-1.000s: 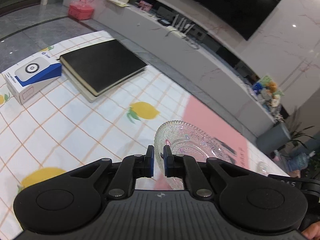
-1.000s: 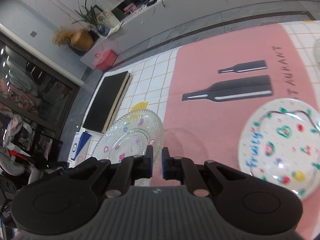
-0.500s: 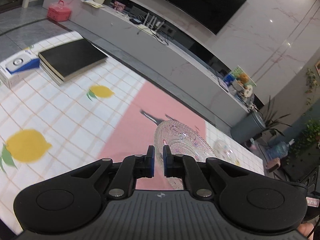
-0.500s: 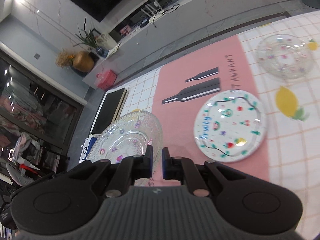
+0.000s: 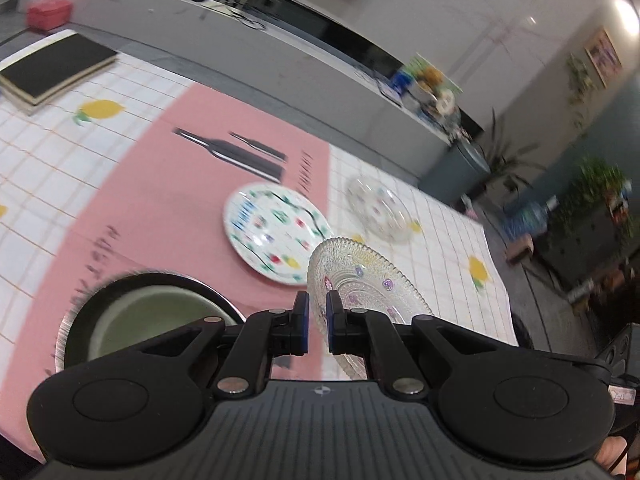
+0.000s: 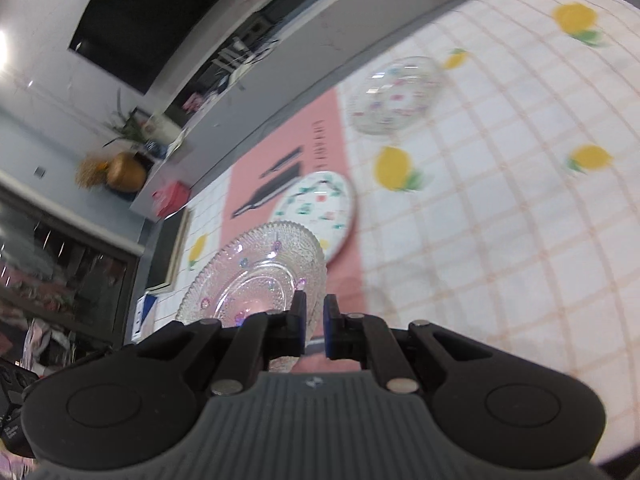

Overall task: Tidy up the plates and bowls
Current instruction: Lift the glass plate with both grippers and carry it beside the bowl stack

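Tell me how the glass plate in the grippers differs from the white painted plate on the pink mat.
The glass plate is clear, with a beaded, scalloped rim; the white painted plate is opaque, with a smooth rim. The glass plate is held tilted above the table, gripped at its rim by the left gripper and the right gripper; the white plate lies flat on the pink mat, untouched. Both are round with small coloured motifs.

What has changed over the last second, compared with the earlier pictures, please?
Both grippers have carried the clear glass plate away from the black book end of the table, toward the painted plate and the small glass bowl, which now show in the left wrist view. A dark-rimmed bowl has also come into that view. The left gripper and right gripper stay clamped on the plate's rim.
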{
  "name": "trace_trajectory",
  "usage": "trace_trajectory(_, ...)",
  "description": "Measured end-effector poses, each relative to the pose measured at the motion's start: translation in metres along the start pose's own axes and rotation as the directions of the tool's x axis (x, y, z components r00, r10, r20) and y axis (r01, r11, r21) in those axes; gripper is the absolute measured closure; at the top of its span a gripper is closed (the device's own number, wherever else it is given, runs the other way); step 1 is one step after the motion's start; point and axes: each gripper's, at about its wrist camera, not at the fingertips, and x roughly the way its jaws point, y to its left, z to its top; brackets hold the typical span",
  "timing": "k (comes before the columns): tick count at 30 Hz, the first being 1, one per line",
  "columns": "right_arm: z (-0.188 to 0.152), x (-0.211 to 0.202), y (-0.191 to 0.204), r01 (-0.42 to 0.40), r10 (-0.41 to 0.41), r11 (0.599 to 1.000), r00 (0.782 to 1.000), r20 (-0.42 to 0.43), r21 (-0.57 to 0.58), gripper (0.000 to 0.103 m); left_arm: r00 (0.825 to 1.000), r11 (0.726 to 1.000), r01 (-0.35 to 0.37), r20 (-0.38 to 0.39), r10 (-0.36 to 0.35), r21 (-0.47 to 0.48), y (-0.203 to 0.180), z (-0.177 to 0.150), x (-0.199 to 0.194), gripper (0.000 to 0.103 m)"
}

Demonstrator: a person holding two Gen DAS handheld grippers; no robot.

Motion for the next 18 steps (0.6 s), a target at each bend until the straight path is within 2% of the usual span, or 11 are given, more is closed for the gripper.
trace_trajectory(8, -0.015, -0.019, -0.046, 0.052, -0.052, 0.996, 0.999, -0.002, 0.071, 0.097, 0.996, 0.996, 0.002, -0.093, 0.007, 0.09, -0.028, -0.032, 0.023, 0.094)
trace_trajectory(18, -0.03, -0.015, -0.076, 0.109, -0.106, 0.99, 0.994, -0.034, 0.094, 0.097, 0.983, 0.993, -0.029, -0.176, 0.049, 0.115, -0.031, -0.059, 0.046, 0.093)
